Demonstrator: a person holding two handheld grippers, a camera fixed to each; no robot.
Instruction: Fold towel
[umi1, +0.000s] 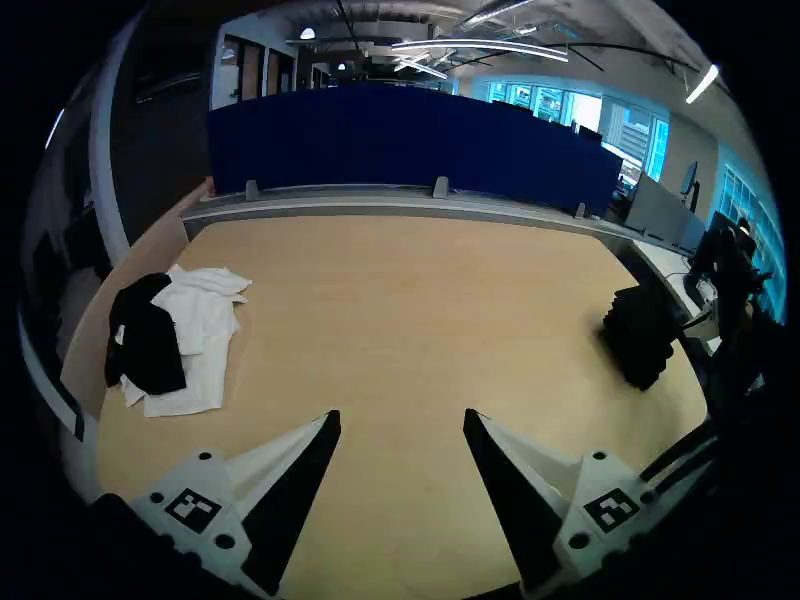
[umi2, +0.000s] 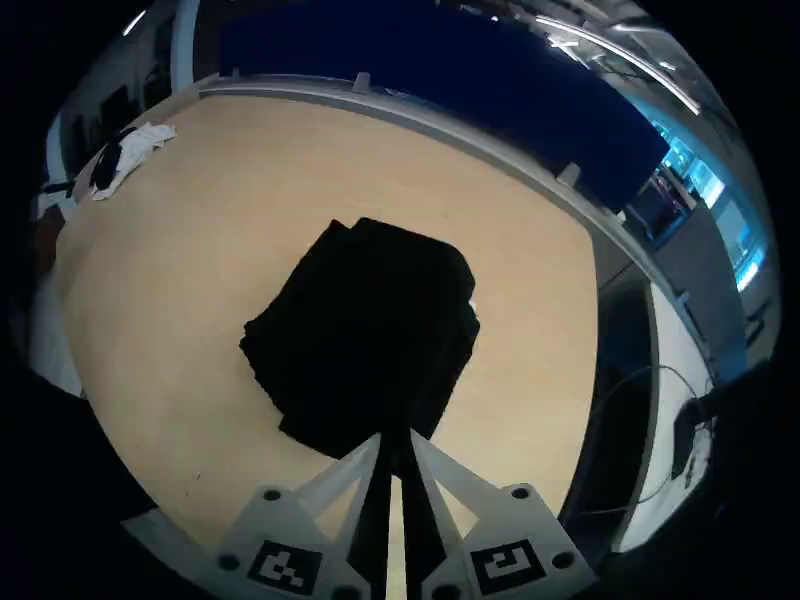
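A stack of folded black towels lies on the wooden table right in front of my right gripper. Its fingers are shut, and the tips reach the stack's near edge. Whether any cloth is pinched between them I cannot make out. In the left gripper view the same stack sits at the table's right edge. My left gripper stands open over bare table. At the far left lies a loose pile: a crumpled white towel with a black towel on top of it.
A blue partition on a grey rail runs along the back of the table. The loose pile sits in the far left corner in the right gripper view. Beyond the table's right edge stand a desk with cables and dark office chairs.
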